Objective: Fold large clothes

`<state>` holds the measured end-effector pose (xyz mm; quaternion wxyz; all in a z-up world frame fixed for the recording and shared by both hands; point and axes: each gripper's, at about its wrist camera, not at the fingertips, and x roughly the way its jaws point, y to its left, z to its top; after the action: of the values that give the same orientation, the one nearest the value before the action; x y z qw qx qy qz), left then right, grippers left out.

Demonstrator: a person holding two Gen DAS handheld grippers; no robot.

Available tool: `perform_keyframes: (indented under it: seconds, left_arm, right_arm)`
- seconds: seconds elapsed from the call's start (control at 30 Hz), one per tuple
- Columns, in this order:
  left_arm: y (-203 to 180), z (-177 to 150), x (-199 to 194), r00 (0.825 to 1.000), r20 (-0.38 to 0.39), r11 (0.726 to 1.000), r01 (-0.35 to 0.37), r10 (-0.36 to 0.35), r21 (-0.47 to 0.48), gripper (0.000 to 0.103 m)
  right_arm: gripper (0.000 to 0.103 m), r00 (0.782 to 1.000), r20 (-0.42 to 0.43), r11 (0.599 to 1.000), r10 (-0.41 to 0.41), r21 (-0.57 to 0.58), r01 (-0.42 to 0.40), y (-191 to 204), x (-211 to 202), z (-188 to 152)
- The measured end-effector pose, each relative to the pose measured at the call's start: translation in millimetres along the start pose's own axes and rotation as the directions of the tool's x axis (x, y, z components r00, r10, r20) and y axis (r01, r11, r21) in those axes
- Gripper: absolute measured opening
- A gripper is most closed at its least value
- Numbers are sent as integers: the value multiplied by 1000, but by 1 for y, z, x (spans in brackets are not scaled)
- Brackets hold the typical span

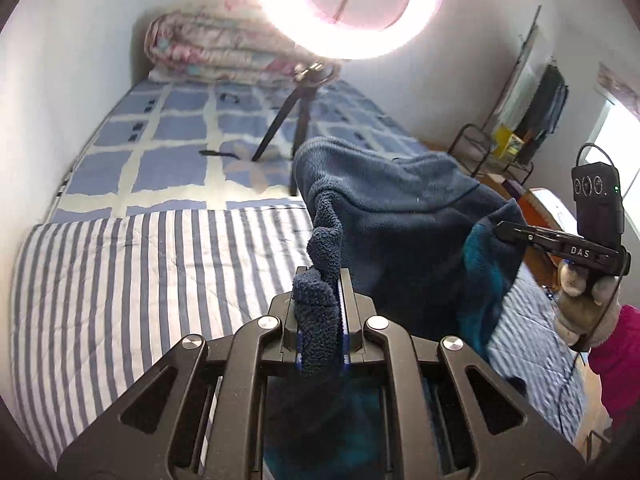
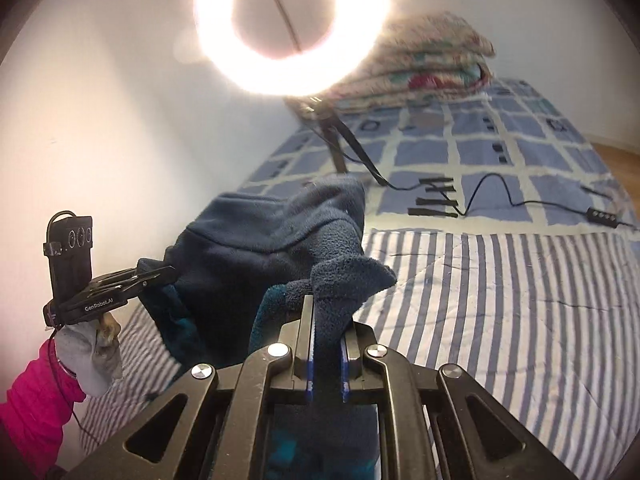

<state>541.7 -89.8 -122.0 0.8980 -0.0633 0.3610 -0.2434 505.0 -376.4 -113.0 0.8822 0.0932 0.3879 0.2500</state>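
Here the dark blue fleece garment [image 1: 400, 216] hangs lifted between the two grippers, well clear of the bed, filling the middle of both wrist views. The left gripper [image 1: 320, 312] has its jaws clamped on a bunched edge of the fleece at the bottom centre of its own view, and the right gripper [image 2: 326, 344] has its jaws pinched together on another edge the same way, a nubby flap sticking up above the pads. Holding two edges apart and raised like this likely lets the heavy cloth drape and straighten under its own weight before it is laid flat for a fold. The fleece looks thick, soft and pilled, with a brighter teal inner side showing low down. Beneath it lies a quilted blanket with blue and white stripes [image 1: 140, 280], and beyond that a blue checked sheet [image 1: 176, 128] on the bed. A ring light [image 1: 348, 8] on a thin tripod glares at the top of the frame, and folded floral bedding [image 1: 208, 52] sits against the wall.
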Motion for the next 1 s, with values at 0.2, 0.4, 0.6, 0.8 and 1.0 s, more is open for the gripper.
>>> perform_keyframes:
  seconds: [0.2,0.4,0.6,0.8,1.0]
  left_arm:
    - [-48,-41,-70,1000,21,998,-3,2,64,11]
    - [-77,-93,-115,1000,-4,997,0,0,78,11]
    - [-95,-147,-136,998,-53,994,-17,23,105,11]
    - [-106,-199,-136,989,-132,983,-37,61,180,12]
    - [-103,-232,-159,978,-200,986,-30,63,165,15]
  right_arm:
    - [7,1000,10,998,22,-55,-22,33,-67,-41]
    - [7,999,-6,997,45,-57,-45,51,-115,-114]
    - [7,998,-49,999,25,-19,-26,64,-136,-183]
    - [7,991,-107,988,-80,-139,65,94,-138,-232]
    - [17,978,-118,950,-171,-283,132,125,-151,-256]
